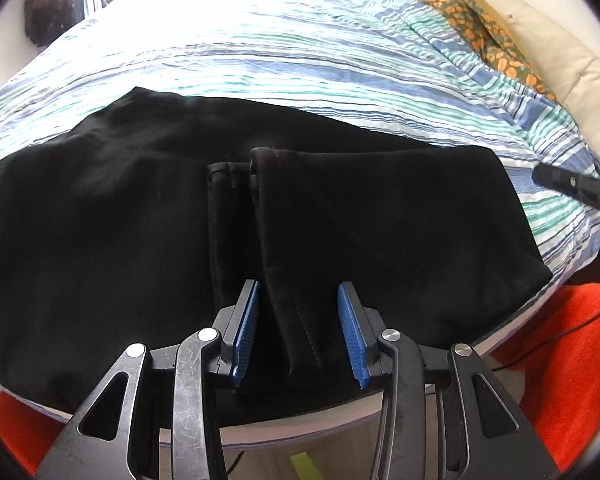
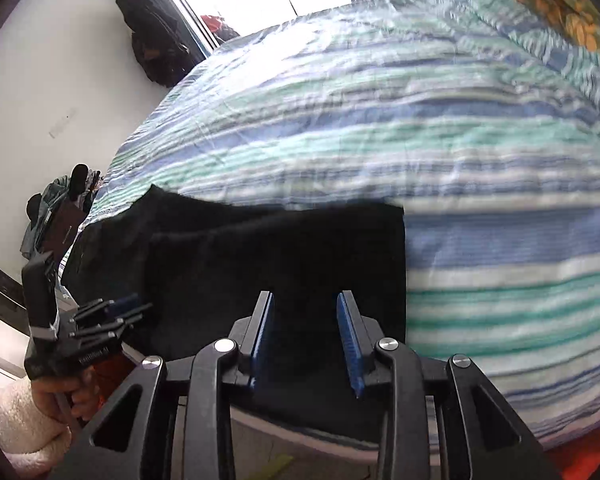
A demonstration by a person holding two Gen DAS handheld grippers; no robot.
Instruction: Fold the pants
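In the left wrist view, the black pants (image 1: 140, 216) are lying folded on the striped bed (image 1: 300, 52), and the left gripper (image 1: 300, 328) is holding its jaws partly apart around a hemmed leg, pads not touching. In the right wrist view, the right gripper (image 2: 306, 340) is hovering, jaws partly open, empty, over the pants' edge.

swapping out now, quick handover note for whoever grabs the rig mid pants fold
Left gripper: fingers open, straddling a folded edge of the black pants, not pinching.
Right gripper: fingers open over the pants' right end, nothing held.
Pants lie on the striped bedspread at the near bed edge.
Done: leg end folded back over the middle.
Left: grip, finish folding, square it up.
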